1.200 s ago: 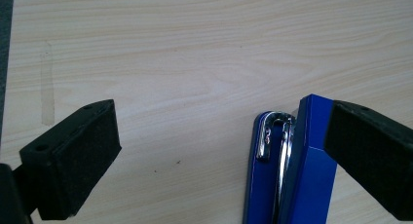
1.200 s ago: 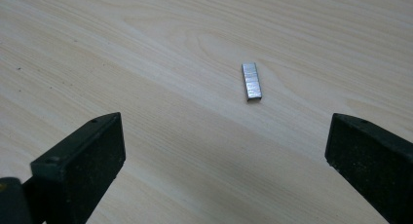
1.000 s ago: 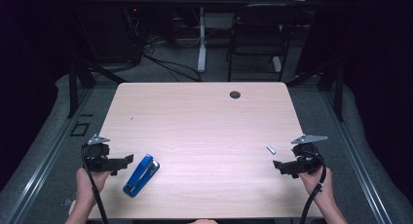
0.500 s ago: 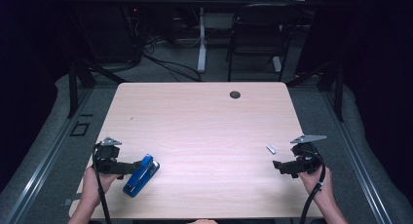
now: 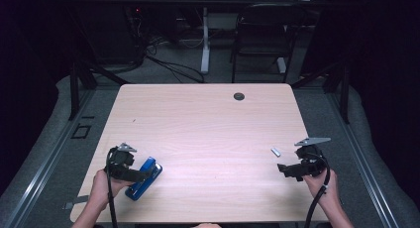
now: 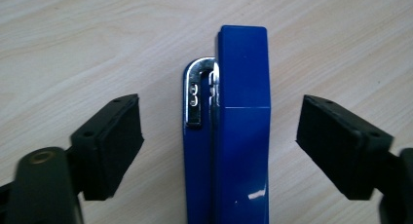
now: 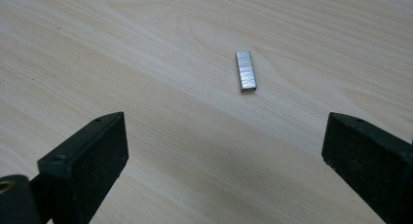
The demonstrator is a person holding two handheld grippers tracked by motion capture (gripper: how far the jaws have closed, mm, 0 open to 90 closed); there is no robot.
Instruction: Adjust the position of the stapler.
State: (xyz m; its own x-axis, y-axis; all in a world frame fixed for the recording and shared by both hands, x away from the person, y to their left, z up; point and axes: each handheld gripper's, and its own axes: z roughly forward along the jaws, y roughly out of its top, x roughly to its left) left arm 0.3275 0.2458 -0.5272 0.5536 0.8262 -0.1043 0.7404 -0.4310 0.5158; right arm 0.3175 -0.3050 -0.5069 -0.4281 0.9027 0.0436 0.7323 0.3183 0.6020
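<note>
The job looks like it has just begun. The blue stapler (image 5: 144,178) lies on the counter (image 5: 208,134), down at about 7 o'clock of it, and nothing has been lifted yet. Its top looks pushed a bit to one side, so the shiny metal staple track (image 6: 197,95) shows beside it. A small silver strip of staples (image 5: 275,151) lies well apart from the stapler, over at about 4 o'clock of the counter. I think the strip has to go into the stapler, and that step is not done yet.

The left gripper (image 6: 219,141) sits right over the stapler. Its fingers (image 6: 109,143) have just been closing in, with the stapler between them. There are gaps on both sides, so they do not pinch it yet.

The right gripper (image 7: 224,170) waits near the strip of staples (image 7: 246,71), which lies ahead of it at about 12 o'clock in its own view. Its fingers (image 7: 85,163) are spread wide. They hold nothing and touch nothing.
</note>
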